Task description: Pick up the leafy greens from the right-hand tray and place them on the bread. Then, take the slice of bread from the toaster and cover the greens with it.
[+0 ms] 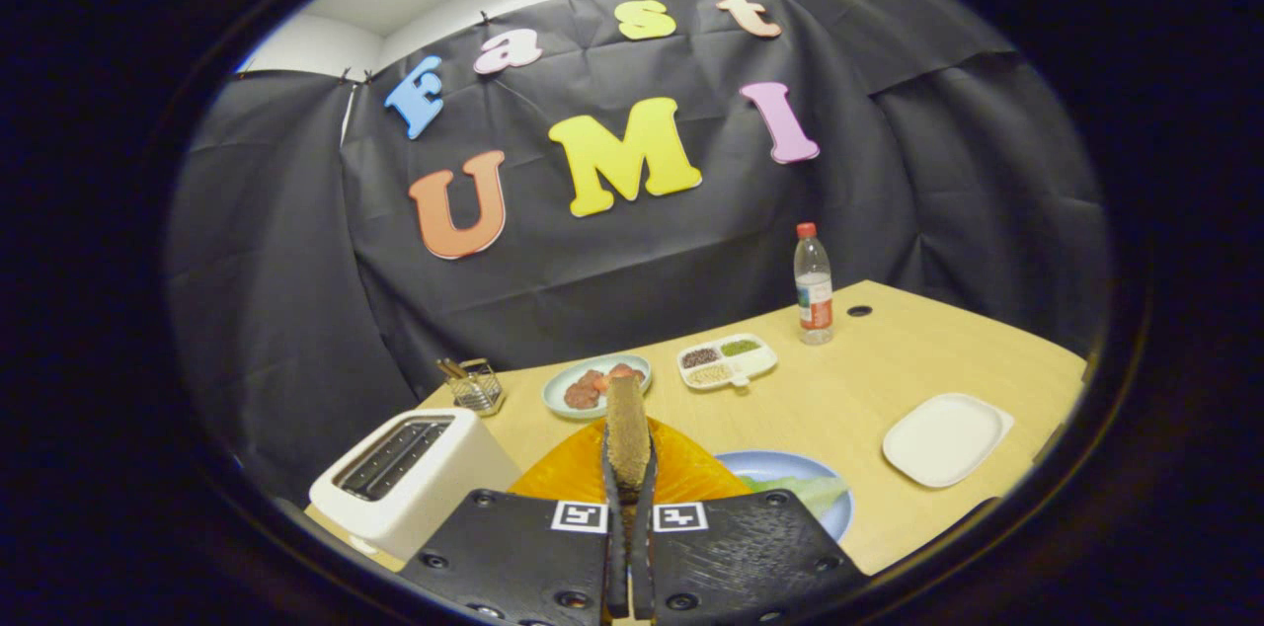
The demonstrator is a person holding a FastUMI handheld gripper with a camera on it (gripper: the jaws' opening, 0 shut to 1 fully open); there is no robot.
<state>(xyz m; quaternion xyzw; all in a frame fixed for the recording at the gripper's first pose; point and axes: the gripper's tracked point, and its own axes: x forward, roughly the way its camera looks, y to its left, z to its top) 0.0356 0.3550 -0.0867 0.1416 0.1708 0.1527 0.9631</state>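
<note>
Tool pinching bread slice edge-on between both fingers, slice upright above orange plate. Leafy greens on blue plate just right of fingers. White toaster left of tool, slots empty. Beyond: plate of meat, divided seasoning tray, water bottle, white tray on worktop.

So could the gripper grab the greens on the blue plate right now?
Probably not yet: the gripper has its fingers shut on a bread slice held upright between them. The greens on the blue plate lie close, just beside the fingers, but it would have to release the bread first.
</note>
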